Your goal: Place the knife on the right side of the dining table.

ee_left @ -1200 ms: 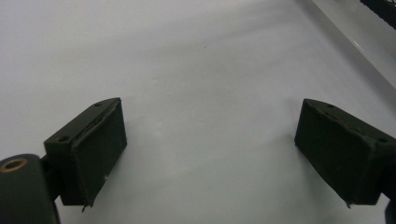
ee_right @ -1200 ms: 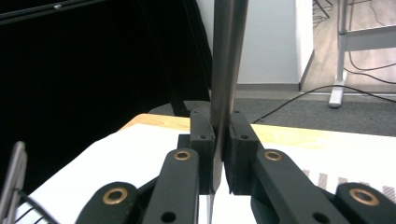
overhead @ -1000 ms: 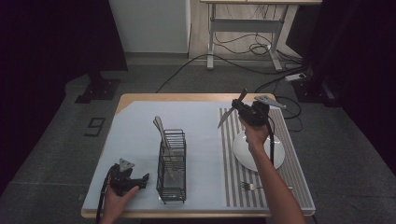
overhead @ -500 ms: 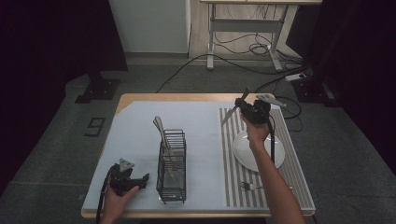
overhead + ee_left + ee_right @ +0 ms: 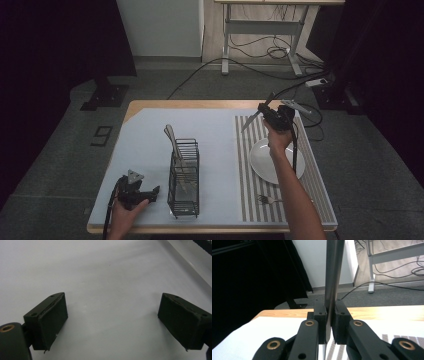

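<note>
right gripper (image 5: 264, 113): jaws clenched on a table knife (image 5: 255, 115), held above the far end of the striped mat (image 5: 315, 165); in the right gripper view the pads (image 5: 321, 315) pinch the knife (image 5: 333, 277) flat between them, the metal rising straight up out of frame. in the high view the knife slants from the jaws, one end pointing down-left over the stripes, the other up toward the far table edge. the person's right forearm (image 5: 292, 200) reaches across a white plate (image 5: 262, 160) that lies on the striped mat. fork (image 5: 268, 200): lying on the same mat, near the front edge, just beside the forearm. left gripper (image 5: 150, 192): jaws released and standing wide, nothing between them, resting low at the front left corner of the light blue mat (image 5: 150, 145); the left gripper view shows both pads (image 5: 53, 320) apart over bare mat. black wire cutlery rack (image 5: 184, 180): upright on the light blue mat, just right of the left gripper, with utensil handles (image 5: 172, 140) leaning out of its top toward the far left. table (image 5: 175, 104): wooden edge visible at the far side. floor beyond: grey, with trailing cables (image 5: 260, 50) and a desk frame (image 5: 260, 30).
</note>
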Tool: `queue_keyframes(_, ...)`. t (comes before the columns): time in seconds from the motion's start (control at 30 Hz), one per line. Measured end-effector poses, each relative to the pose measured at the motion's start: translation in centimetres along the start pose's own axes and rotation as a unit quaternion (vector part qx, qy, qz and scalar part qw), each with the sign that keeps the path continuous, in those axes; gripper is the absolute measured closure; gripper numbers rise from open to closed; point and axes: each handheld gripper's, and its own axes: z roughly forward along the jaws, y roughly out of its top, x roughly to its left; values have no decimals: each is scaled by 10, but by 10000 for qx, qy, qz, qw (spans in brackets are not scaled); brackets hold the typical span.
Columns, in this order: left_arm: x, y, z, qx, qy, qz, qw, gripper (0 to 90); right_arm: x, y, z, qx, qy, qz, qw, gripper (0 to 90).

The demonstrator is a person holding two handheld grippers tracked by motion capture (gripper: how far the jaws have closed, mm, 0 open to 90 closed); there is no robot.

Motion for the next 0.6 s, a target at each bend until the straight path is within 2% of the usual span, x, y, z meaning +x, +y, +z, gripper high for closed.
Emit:
queue_keyframes(0.27, 0, 0, 0, -1, -1, 0, 10000, 86, -7, -3, 5, -44, -62, 19, 10000, 835)
queue_keyframes(0.6, 0, 0, 0, -1, -1, 0, 10000, 86, -12, -11, 13, 78, -75, 134, 9999, 834)
